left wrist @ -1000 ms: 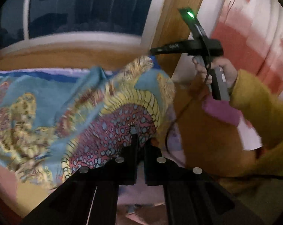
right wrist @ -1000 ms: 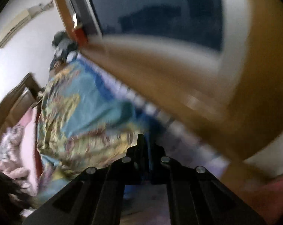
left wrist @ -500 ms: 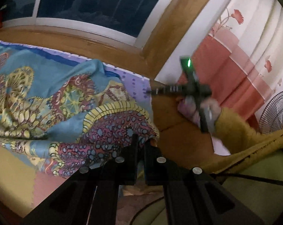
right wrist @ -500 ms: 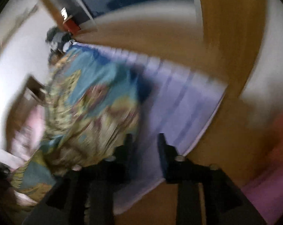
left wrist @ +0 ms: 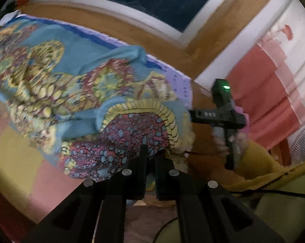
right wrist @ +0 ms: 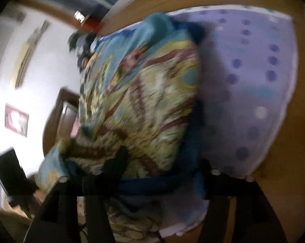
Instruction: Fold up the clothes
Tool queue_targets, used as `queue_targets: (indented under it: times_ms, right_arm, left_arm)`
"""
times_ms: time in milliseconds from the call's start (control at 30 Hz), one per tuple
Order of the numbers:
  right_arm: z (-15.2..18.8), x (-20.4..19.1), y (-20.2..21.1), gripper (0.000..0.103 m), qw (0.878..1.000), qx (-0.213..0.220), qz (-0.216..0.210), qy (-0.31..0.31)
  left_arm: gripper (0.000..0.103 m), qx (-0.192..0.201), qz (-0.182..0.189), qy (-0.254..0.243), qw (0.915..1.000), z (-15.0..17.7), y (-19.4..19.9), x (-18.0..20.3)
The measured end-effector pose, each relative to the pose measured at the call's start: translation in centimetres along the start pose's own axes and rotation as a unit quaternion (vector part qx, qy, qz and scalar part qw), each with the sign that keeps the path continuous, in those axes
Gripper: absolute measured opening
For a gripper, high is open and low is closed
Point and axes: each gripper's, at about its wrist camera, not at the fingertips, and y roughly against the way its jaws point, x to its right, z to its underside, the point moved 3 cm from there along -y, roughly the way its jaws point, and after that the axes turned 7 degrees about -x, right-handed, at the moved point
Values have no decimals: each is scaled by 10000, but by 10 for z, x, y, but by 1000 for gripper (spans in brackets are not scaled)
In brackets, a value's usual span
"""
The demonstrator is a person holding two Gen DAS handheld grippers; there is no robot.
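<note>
**Patterned cloth pinched at its near edge on a lilac sheet**

The patterned cloth (left wrist: 75,85), blue with yellow, red and purple figures, lies rumpled across a lilac dotted sheet (left wrist: 178,81) on a flat surface below a window. One blue fold stands up as a ridge near the middle. Its near corner, the part with purple and blue spots ringed in yellow, hangs toward the camera.

The left gripper (left wrist: 150,156) has its two dark fingers close together, and that spotted corner of the cloth is clamped between them.

In the left wrist view the right gripper (left wrist: 195,114) sits at the cloth's right edge, held by a hand (left wrist: 229,139) in a yellow sleeve (left wrist: 257,158); a green light glows on top of its body. In its own view, which is blurred, the cloth fills the space between its fingers, with a dark blue hem (right wrist: 152,182) lying across them. Its jaws are closing, and here the fingers stand well apart with the cloth between them; the pads do not visibly press on it.

Beyond are a wooden window frame (left wrist: 112,24), a red and white curtain (left wrist: 273,81) and a fan (left wrist: 304,141) at the right edge.
</note>
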Motion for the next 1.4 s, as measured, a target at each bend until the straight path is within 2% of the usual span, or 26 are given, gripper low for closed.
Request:
queue_targets:
  times_ms: [33, 100, 167, 233, 300, 400, 433, 500, 600, 667, 733, 833, 900, 933, 1000, 1033, 1067, 1133, 1200, 1233, 1300, 1400]
  right_arm:
    - [1, -6, 1, 2, 9999, 12, 103, 122]
    - [1, -20, 14, 2, 9978, 187, 482, 415]
    - [-5, -38, 44, 1, 9925, 466, 868, 723]
    - [-14, -56, 81, 1, 9814, 812, 1398, 1031]
    - [-23, -73, 119, 1, 9582, 1188, 2189, 1406]
    - [-49, -96, 152, 0, 9129, 1449, 3279, 1952]
    - [-57, -102, 153, 1, 9011, 1390, 3519, 2120]
    - [-69, -106, 142, 1, 8883, 1077, 3780, 2377]
    - [-89, -91, 96, 1, 8813, 479, 4030, 2422]
    - [-101, -70, 66, 1, 8868, 139, 4053, 2217]
    - [-112, -44, 43, 1, 9014, -124, 3906, 1862]
    - [-125, -5, 32, 2, 9171, -229, 3770, 1273]
    - [-128, 8, 36, 3, 9309, -129, 3526, 943]
    - [-126, 10, 44, 7, 9386, -28, 3357, 795]
    - [-113, 8, 63, 24, 9447, 181, 3185, 760]
    - [-103, 4, 74, 46, 9427, 292, 3211, 860]
    - [-93, 1, 84, 67, 9388, 387, 3283, 973]
    - [-70, -5, 102, 77, 9276, 622, 3483, 1202]
    - [-46, -1, 115, 77, 9199, 671, 3644, 1284]
    - [-36, 3, 119, 77, 9178, 660, 3721, 1217]
    - [-16, 12, 122, 77, 9175, 628, 3816, 930]
    - [12, 20, 118, 77, 9259, 618, 3690, 529]
  left_arm:
    - [8, -47, -30, 70, 10000, 1, -3, -4]
    - [13, -163, -38, 121, 9998, 4, -10, -9]
    - [16, -271, -36, 143, 9995, 6, -18, -13]
    - [16, -279, 124, 84, 9995, 8, -23, -12]
    - [15, -191, 443, -29, 9988, 8, -22, -5]
    - [15, -160, 618, -330, 9974, 9, -21, 7]
    - [15, -194, 596, -390, 9973, 9, -23, 10]
    - [15, -259, 536, -494, 9970, 9, -29, 14]
    - [15, -299, 165, -716, 9969, 3, -46, 19]
    - [20, -313, -22, -1095, 9935, -6, -59, 29]
    - [29, -409, -192, -1567, 9866, -12, -77, 46]
    - [31, -699, -376, -2323, 9694, -12, -116, 77]
    - [31, -1000, -556, -2773, 9539, -6, -147, 94]
    - [31, -1061, -649, -2892, 9491, -3, -157, 98]
    - [31, -1009, -905, -3059, 9424, 0, -174, 103]
    - [32, -946, -994, -3093, 9410, 0, -179, 104]
    - [32, -921, -979, -3063, 9424, -3, -180, 104]
    - [32, -901, -882, -2971, 9465, -10, -182, 102]
    - [18, -875, -733, -2830, 9523, -20, -180, 98]
    - [2, -838, -582, -2711, 9571, -26, -173, 95]
    - [2, -704, -285, -2454, 9664, -38, -157, 90]
    - [2, 56, 66, -1871, 9823, -65, -97, 72]
